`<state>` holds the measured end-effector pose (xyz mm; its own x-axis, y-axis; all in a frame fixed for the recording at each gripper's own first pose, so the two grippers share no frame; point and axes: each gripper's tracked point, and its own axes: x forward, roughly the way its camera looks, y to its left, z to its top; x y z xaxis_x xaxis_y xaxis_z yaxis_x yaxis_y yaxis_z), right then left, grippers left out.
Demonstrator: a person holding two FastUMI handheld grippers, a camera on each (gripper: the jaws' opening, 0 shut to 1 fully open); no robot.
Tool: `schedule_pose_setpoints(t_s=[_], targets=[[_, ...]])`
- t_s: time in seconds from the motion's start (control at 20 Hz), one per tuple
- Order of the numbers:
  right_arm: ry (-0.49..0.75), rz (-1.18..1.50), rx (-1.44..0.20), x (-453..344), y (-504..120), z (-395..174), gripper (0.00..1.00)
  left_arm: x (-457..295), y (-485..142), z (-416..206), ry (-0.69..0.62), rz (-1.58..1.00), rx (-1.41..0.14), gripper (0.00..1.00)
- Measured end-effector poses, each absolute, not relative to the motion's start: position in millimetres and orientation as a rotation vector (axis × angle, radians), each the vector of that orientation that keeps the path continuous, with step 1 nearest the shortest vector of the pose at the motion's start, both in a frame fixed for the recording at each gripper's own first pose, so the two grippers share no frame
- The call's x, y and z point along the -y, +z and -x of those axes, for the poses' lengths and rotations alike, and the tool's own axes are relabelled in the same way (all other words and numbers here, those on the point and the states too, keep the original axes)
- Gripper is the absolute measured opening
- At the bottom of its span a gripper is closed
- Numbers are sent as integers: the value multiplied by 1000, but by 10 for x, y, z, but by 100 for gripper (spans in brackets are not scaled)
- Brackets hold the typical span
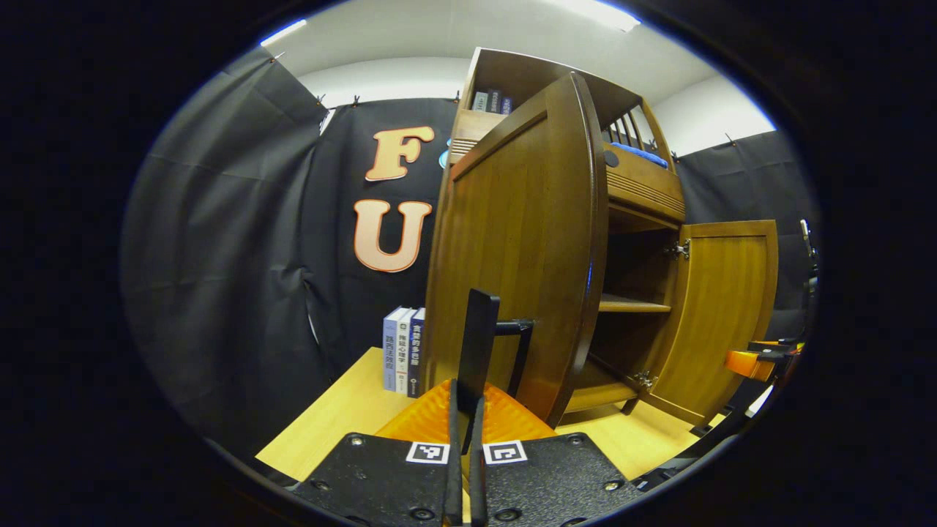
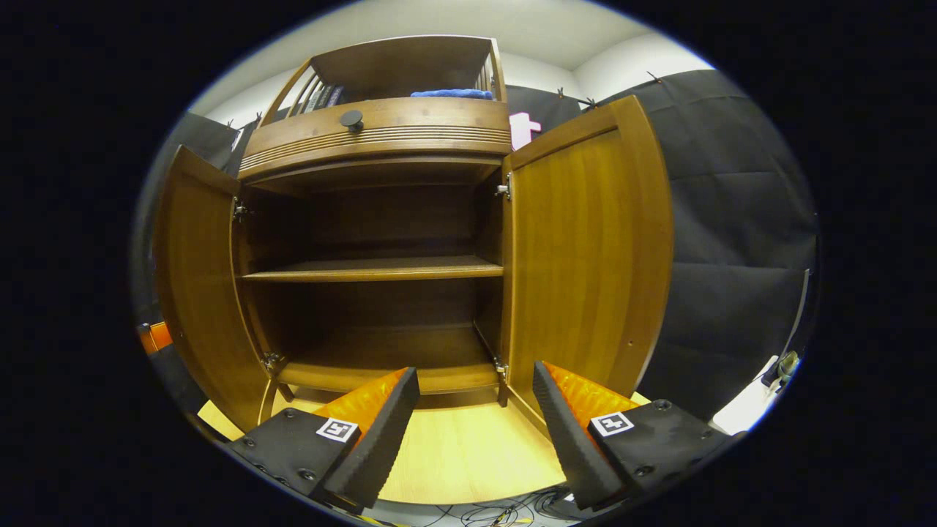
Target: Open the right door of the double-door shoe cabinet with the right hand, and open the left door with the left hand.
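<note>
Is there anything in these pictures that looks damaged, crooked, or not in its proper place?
Nothing stands out. Both doors of the cabinet are swung open: the left door and the right door hang straight on their hinges. The inner shelf sits level, and the books beside the cabinet stand upright.

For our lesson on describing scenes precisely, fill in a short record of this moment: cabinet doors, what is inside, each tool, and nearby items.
Left door: swung open
Right door: swung open
Cabinet inside: one shelf, bare as far as visible
Left tool: shut on the left door's handle
Right tool: open, holding nothing, in front of the cabinet
Books: standing upright on the table beside the cabinet
</note>
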<state>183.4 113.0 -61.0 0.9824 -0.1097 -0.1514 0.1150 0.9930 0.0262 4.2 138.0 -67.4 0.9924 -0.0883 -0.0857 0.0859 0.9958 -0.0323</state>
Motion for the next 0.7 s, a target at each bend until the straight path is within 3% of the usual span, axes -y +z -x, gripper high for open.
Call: schedule_pose_setpoints(t_s=[0.2,0.7], targets=[[-69,-25,-149,-1379,-597,-1897,96,-1711,-652,-50,-47,55,-92,2],[-11,-11,-152,-1712,-576,-2034,100,-1909,-620,-47,-91,35,-92,1]])
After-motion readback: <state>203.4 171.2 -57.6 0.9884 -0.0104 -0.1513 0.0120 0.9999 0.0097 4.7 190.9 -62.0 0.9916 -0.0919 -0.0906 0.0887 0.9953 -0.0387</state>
